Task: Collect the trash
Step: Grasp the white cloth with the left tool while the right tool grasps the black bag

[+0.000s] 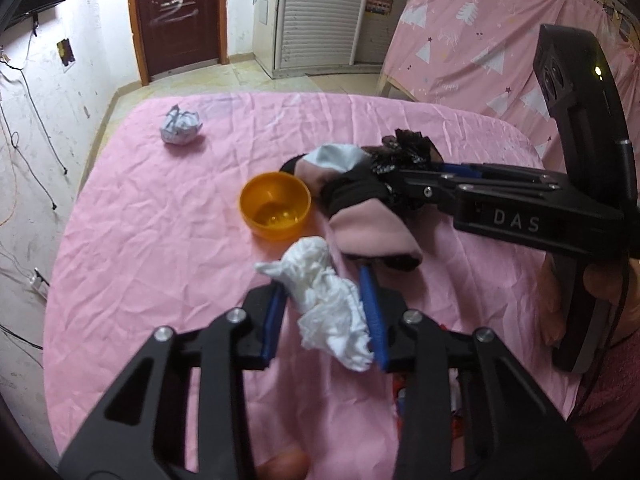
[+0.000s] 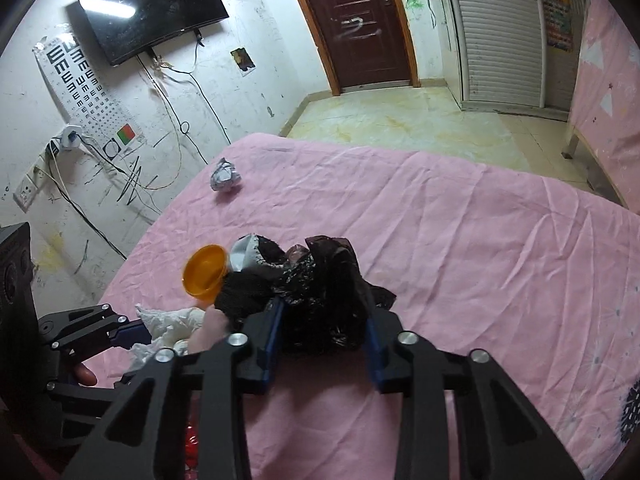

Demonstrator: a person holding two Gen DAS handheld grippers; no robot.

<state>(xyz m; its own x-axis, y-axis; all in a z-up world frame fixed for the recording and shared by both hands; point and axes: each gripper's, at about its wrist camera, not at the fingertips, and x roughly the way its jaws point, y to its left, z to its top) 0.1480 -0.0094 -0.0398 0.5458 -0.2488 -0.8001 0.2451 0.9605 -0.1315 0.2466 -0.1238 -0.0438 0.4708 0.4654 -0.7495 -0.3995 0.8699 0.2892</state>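
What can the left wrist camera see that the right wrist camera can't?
Only the left wrist view shows the pink fabric piece and the inside of the orange bowl. Only the right wrist view shows the TV and the eye chart. Both show the crumpled paper ball, the white tissue wad, the black plastic bag and the brown door.

A lived-in domestic bedroom is indicated. A bed covered by a wrinkled pink sheet is seen, with a wall-mounted black flat-screen television, a paper eye chart, a dark brown panelled door, a white louvred wardrobe and scribbled white walls.
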